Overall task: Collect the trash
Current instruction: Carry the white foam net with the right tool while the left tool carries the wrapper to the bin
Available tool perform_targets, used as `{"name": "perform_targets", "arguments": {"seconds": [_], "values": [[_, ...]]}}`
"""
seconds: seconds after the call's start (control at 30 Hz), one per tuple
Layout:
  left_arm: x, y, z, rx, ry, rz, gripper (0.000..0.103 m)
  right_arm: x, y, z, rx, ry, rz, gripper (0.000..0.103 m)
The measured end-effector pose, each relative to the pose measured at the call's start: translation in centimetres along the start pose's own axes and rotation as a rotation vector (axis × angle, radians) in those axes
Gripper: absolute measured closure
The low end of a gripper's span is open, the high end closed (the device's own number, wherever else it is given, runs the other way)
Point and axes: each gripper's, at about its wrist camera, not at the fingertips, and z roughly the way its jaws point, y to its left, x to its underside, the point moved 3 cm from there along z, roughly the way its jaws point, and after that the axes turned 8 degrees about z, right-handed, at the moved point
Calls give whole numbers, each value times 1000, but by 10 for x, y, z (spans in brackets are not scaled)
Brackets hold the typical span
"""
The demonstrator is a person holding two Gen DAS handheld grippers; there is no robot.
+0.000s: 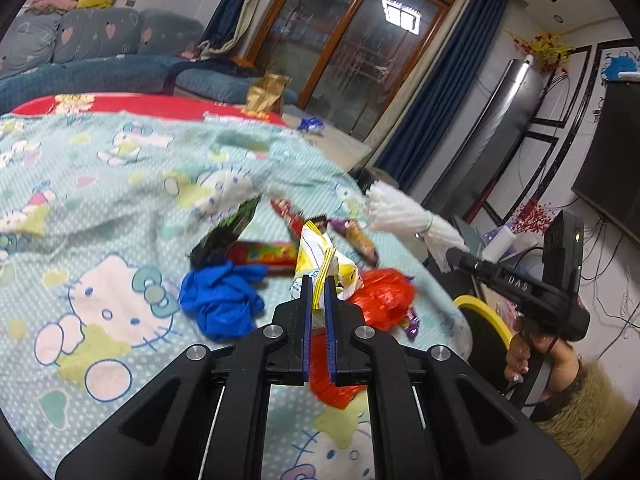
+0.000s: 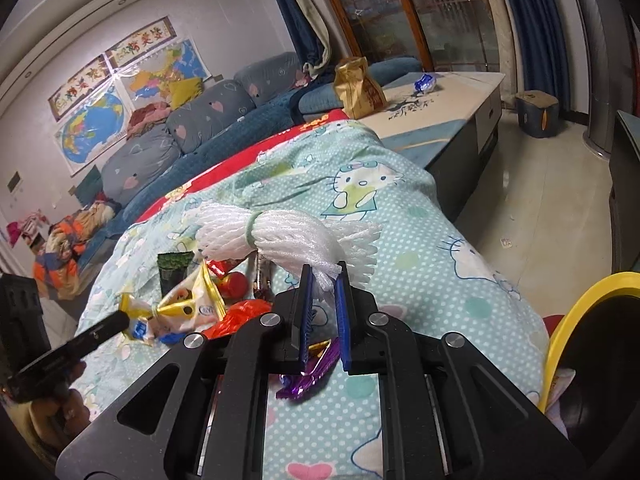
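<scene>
- My left gripper [image 1: 319, 290] has its jaws pressed on the edge of a yellow wrapper [image 1: 320, 264], lifted over the trash pile on the blanket [image 1: 120, 200]. Only a thin edge is caught, so I think it could slip free on the way to the bin.
- My right gripper [image 2: 324, 284] pinches the end of a white foam net [image 2: 288, 232]. It is bulky and springy; swinging it could knock the purple wrapper [image 2: 310, 372] off the edge.
- The bin [image 2: 576, 320] sits low at my right; both loads arriving together risks a collision at its rim.
</scene>
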Motion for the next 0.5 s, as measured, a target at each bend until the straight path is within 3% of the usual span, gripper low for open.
{"name": "perform_targets", "arguments": {"seconds": [0.5], "values": [[-32, -35, -20, 59, -97, 64, 97, 2, -9, -41, 25, -87, 44, 96]]}}
